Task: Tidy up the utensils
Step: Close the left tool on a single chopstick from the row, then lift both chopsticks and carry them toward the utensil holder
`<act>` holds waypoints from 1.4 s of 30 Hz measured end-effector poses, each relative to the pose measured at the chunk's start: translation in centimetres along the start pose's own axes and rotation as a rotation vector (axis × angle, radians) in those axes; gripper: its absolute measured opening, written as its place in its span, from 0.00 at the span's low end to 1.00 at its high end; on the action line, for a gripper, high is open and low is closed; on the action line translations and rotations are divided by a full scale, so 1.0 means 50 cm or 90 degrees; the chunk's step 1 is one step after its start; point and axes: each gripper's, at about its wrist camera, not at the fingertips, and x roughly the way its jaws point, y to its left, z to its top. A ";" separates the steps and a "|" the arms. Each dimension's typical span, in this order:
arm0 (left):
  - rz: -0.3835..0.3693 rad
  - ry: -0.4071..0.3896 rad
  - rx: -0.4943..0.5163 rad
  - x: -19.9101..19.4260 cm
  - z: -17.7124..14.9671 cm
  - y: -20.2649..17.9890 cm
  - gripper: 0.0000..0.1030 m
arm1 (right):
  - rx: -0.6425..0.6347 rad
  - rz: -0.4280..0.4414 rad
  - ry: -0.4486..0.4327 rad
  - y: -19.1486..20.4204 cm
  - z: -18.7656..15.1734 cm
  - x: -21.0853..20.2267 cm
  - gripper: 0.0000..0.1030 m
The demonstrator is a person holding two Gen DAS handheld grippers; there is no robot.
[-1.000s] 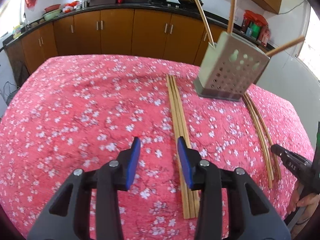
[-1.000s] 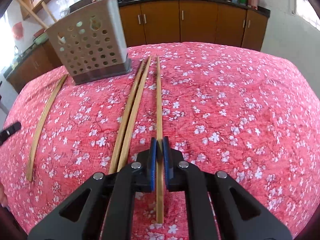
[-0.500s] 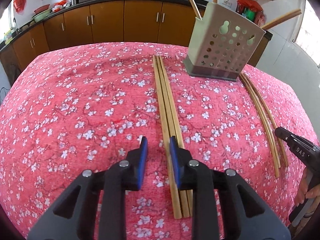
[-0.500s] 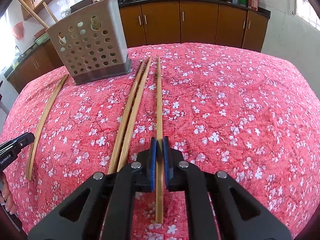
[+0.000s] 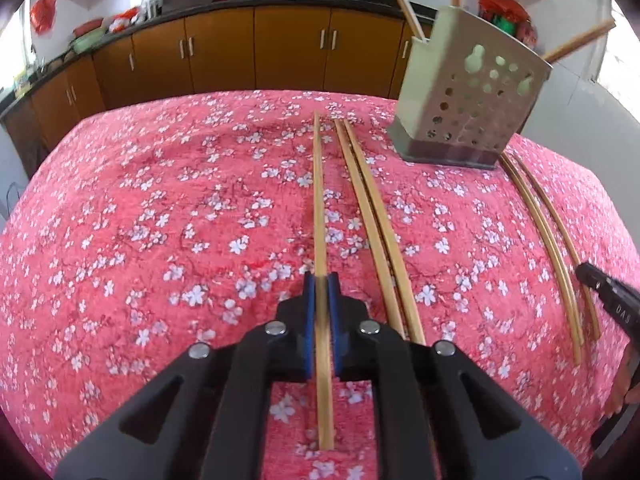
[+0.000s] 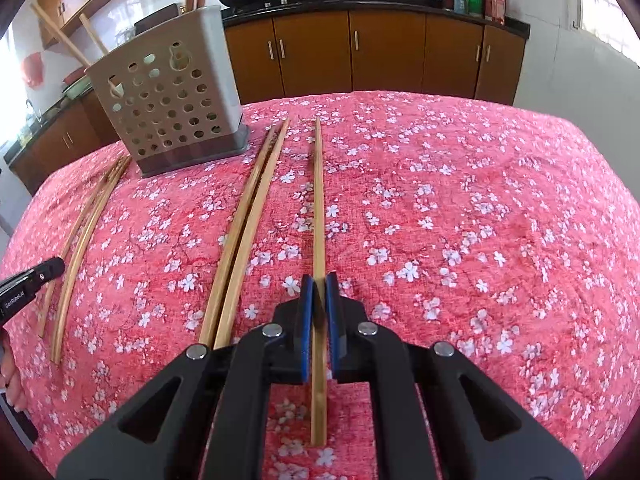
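Note:
In the left wrist view my left gripper (image 5: 320, 282) has its jaws closing tight on a long bamboo chopstick (image 5: 318, 200) that lies on the red floral cloth; the blue pads press its sides. Two more chopsticks (image 5: 372, 220) lie just to its right. The perforated grey utensil holder (image 5: 468, 92) stands behind them with chopsticks leaning in it. In the right wrist view my right gripper (image 6: 319, 280) is shut on a chopstick (image 6: 318, 200). A pair of chopsticks (image 6: 250, 224) lies to its left, before the holder (image 6: 172, 92).
A thin curved pair of chopsticks (image 5: 548, 240) lies right of the holder, and shows at the left in the right wrist view (image 6: 84, 232). The other gripper's black tip (image 5: 604, 296) (image 6: 32, 280) reaches in beside them. Brown cabinets (image 5: 292, 48) run behind the table.
My left gripper shifted onto the leftmost chopstick, sank toward the cloth and closed on it; that chopstick now lies apart from the other two. The right gripper kept still, shut on its chopstick.

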 end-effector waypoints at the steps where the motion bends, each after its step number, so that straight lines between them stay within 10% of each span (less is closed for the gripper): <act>1: -0.002 -0.001 -0.002 -0.002 -0.002 0.002 0.10 | -0.001 -0.002 0.000 0.000 0.000 0.000 0.08; 42: -0.001 -0.001 -0.010 -0.017 -0.010 -0.001 0.10 | 0.014 0.013 0.000 -0.005 -0.006 -0.006 0.08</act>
